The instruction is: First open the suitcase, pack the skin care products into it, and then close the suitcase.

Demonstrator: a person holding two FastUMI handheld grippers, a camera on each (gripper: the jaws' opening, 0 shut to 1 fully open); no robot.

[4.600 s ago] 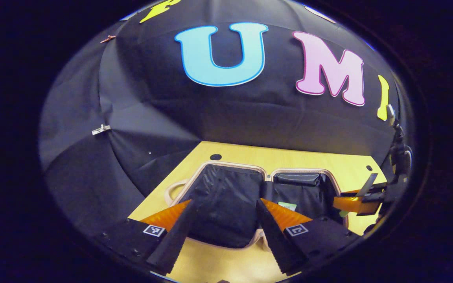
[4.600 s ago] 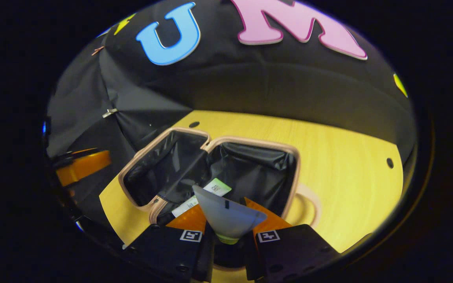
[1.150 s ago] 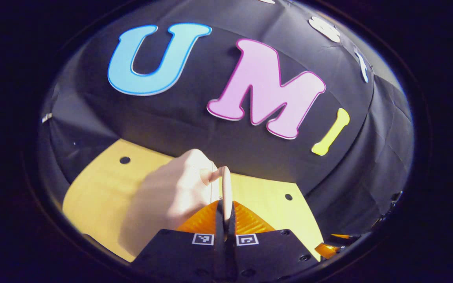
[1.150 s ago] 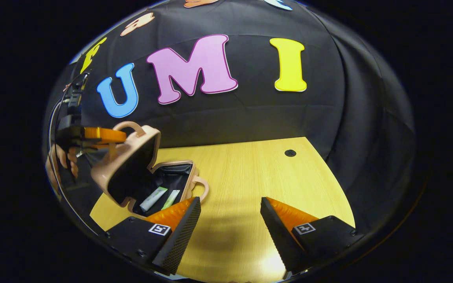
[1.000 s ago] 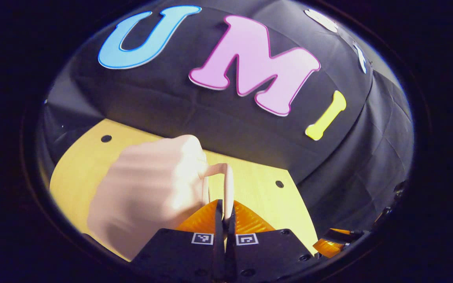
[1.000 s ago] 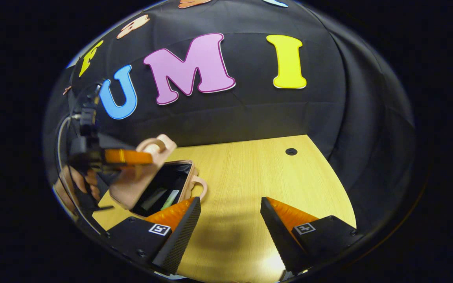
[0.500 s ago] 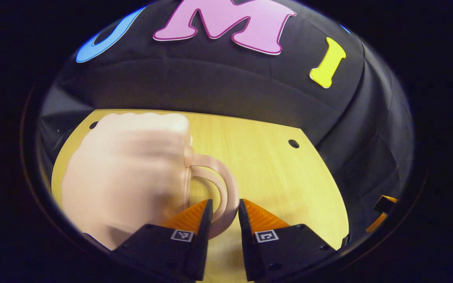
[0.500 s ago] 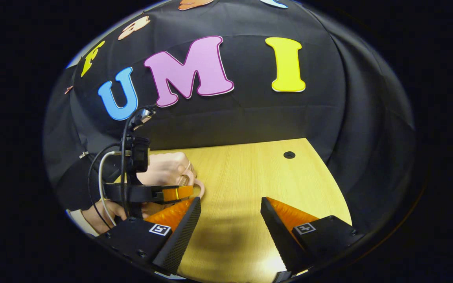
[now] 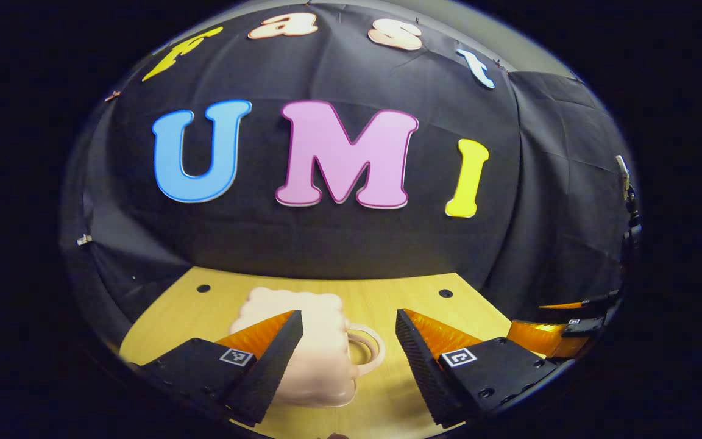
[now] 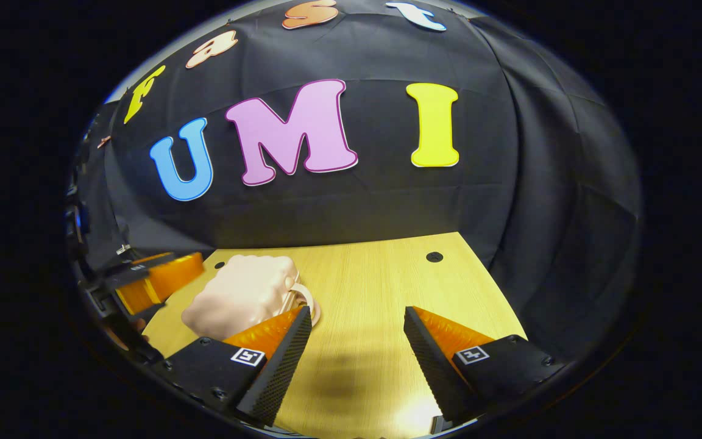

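Note:
The small pink suitcase (image 9: 311, 347) lies closed on the wooden table (image 9: 436, 317), its loop handle (image 9: 368, 346) pointing right. My left gripper (image 9: 349, 353) stands open just in front of it, the left finger overlapping the case and nothing between the fingers. In the right gripper view the same suitcase (image 10: 238, 296) sits at the left of the table (image 10: 381, 292), with its handle (image 10: 305, 302) toward my right gripper (image 10: 356, 350), which is open and holds nothing. The skin care products are hidden inside the case. The left gripper (image 10: 144, 280) hovers left of the case.
Round holes (image 9: 445, 293) mark the table near its back edge. The black cloth wall stands close behind the table. The right gripper (image 9: 555, 332) shows at the far right of the left gripper view. Bare wood (image 10: 400, 286) lies right of the suitcase.
The left gripper swung the lid down by its handle, let go and drew back, now open. The suitcase went from open to closed. The right gripper stayed open and nearly still.

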